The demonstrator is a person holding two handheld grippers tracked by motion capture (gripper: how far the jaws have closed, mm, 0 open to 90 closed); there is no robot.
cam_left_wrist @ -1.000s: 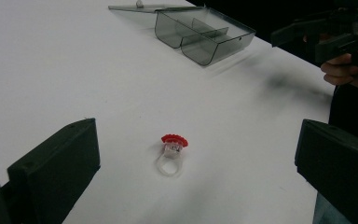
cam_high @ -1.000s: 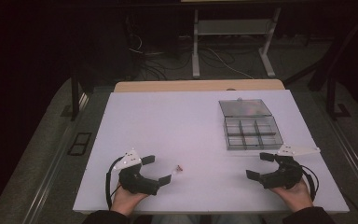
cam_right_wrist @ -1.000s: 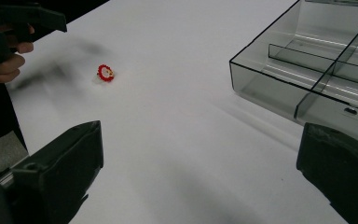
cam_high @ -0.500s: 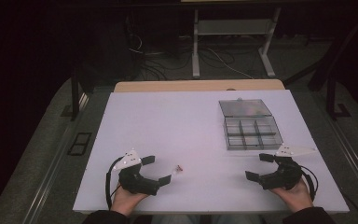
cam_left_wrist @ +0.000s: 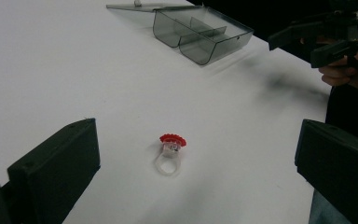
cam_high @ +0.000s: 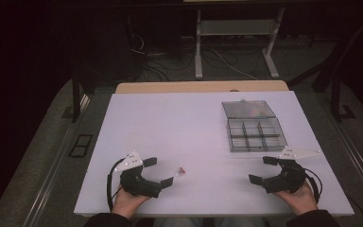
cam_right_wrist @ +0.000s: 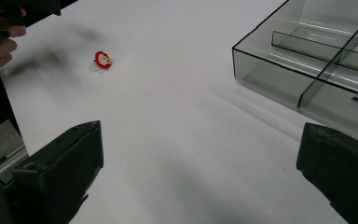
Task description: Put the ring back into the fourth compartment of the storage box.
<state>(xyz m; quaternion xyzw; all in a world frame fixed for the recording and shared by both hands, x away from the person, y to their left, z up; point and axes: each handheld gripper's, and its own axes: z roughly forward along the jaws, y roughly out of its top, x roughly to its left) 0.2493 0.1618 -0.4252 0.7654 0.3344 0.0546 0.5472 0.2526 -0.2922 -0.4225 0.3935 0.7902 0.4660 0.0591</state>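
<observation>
A small clear ring with a red top (cam_high: 182,170) (cam_left_wrist: 170,150) (cam_right_wrist: 102,60) lies on the white table (cam_high: 179,127), just right of my left gripper (cam_high: 159,171). That gripper stands open at the front left, its jaws wide apart on either side of the ring in the left gripper view, and nothing is between them. My right gripper (cam_high: 263,170) is open at the front right, empty, just below the smoky clear compartment box (cam_high: 254,134) (cam_left_wrist: 200,35) (cam_right_wrist: 317,65). The box's lid (cam_high: 248,109) lies open behind it.
The box's compartments look empty. A wooden strip (cam_high: 201,87) runs along the table's far edge. Beyond it are dark floor, cables and a white stand (cam_high: 236,42). Bare white surface lies between the two grippers and the box.
The right gripper has drifted slightly toward the front edge. The left gripper, the ring and the box stay where they were.
</observation>
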